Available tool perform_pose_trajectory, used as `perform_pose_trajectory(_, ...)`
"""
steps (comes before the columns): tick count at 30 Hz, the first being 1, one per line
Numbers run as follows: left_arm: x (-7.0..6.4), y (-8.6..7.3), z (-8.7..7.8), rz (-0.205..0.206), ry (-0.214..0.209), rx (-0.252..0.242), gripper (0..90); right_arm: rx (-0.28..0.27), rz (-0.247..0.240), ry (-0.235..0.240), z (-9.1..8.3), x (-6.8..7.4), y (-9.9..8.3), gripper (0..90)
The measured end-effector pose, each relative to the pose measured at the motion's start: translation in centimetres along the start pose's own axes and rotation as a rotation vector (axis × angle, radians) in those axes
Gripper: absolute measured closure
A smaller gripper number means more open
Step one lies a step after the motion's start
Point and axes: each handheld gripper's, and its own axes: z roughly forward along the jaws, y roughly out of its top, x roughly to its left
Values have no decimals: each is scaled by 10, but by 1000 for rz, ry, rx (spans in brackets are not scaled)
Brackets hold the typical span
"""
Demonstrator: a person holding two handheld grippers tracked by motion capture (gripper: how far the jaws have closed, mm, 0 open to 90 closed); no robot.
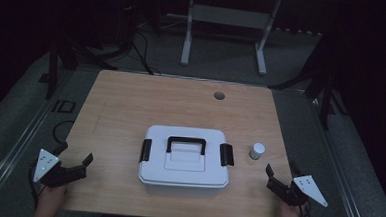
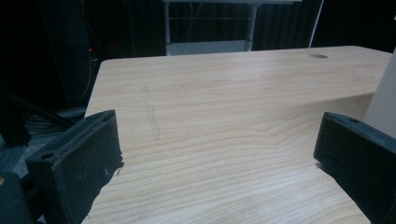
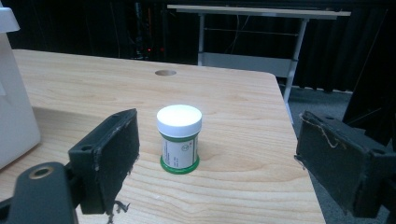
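Right gripper view: right claw [image 3: 212,154] gapes empty toward the small jar [image 3: 179,138], judged light, rigid, best gripped across its labelled sides.

Ahead of our left gripper [image 1: 73,163] the table [image 1: 126,100] lies bare; the white box [image 1: 184,160] walls off its right. Our right gripper [image 1: 279,174] has open wood ahead, with the small jar [image 3: 179,138] standing there, seemingly apart from the box.
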Motion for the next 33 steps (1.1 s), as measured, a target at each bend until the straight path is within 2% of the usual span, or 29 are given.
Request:
perform_pose_trajectory(2,2,0,-1,5,-21,5,1,2,1,0,0,0,0,128)
perform_pose_trajectory(3,3,0,-1,-15,-45,8,1,2,3,5,0,0,0,128)
perform_pose_trajectory(5,3,0,-1,-15,-45,8,1,2,3,6,0,0,0,128)
perform_pose_trajectory(6,5,2,0,12,-92,57,1,3,3,7,0,0,0,128)
perform_pose_trajectory(8,8,3,0,7,-118,77,0,7,2,7,0,0,0,128)
perform_pose_trajectory(11,13,6,0,-18,-173,121,1,8,1,13,0,0,0,128)
perform_pose_trajectory(13,15,8,0,-33,-201,190,0,14,0,16,1,0,0,131)
perform_pose_trajectory(17,21,9,-3,-67,-266,275,1,22,-3,26,1,1,-1,134)
perform_pose_trajectory(21,25,11,-9,-18,-275,379,1,40,19,47,2,-1,-1,134)
perform_pose_trajectory(23,28,13,-11,-3,-305,445,1,48,27,58,3,-2,-2,134)
perform_pose_trajectory(25,29,15,-14,34,-370,502,0,50,26,61,3,-1,-2,134)
perform_pose_trajectory(27,30,17,-13,52,-404,591,0,46,20,62,3,-1,-1,134)
perform_pose_trajectory(28,29,17,-13,76,-417,635,0,46,19,62,3,-1,-1,134)
perform_pose_trajectory(30,27,18,-11,111,-426,726,0,51,20,60,3,-1,-2,134)
perform_pose_trajectory(33,24,19,-10,165,-442,822,0,52,24,64,3,-1,-2,134)
